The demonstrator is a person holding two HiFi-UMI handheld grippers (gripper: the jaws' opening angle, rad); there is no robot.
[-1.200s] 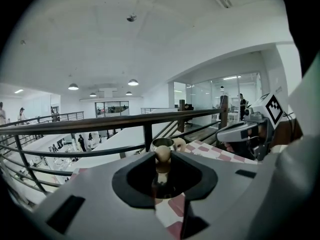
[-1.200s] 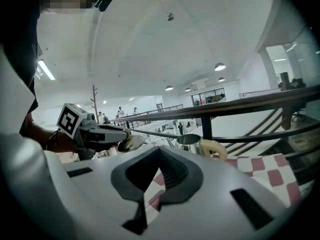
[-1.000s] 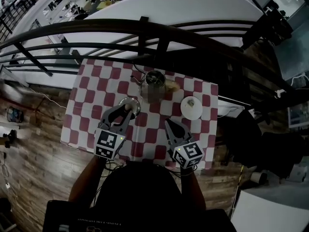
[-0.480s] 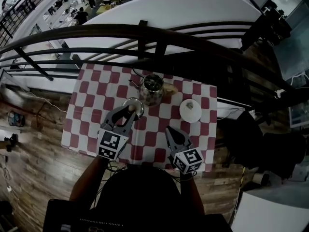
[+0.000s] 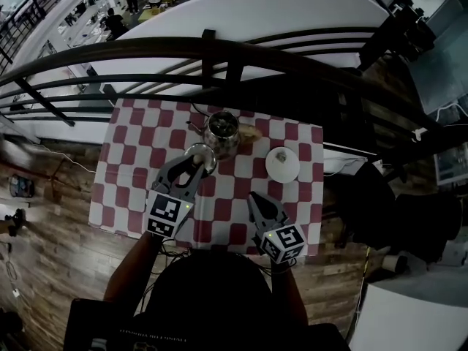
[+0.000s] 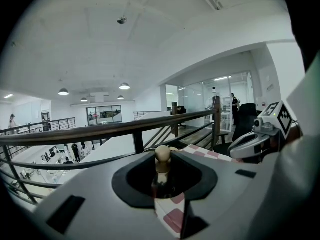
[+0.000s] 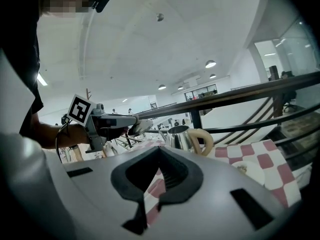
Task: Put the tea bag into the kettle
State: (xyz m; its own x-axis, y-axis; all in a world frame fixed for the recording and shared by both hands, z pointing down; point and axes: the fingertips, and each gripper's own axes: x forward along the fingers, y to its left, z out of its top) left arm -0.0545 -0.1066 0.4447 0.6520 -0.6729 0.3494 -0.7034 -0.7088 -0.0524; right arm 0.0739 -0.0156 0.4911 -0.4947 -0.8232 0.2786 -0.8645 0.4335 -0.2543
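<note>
Holds the lid (image 5: 199, 157) by its knob (image 6: 162, 154) in the left claw (image 5: 192, 165), just beside the open kettle (image 5: 221, 132). Shows the right claw (image 5: 254, 196) pinched shut, empty. Places the tea bag (image 5: 281, 157) on a saucer (image 5: 272, 172) ahead and slightly right of that nearer claw, on the checked worktop (image 5: 124, 170).

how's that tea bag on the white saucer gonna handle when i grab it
The tea bag looks small and soft, so it is probably light and floppy, likely sagging from a pinch. It lies loose on the saucer, so a push may just slide it.
</note>
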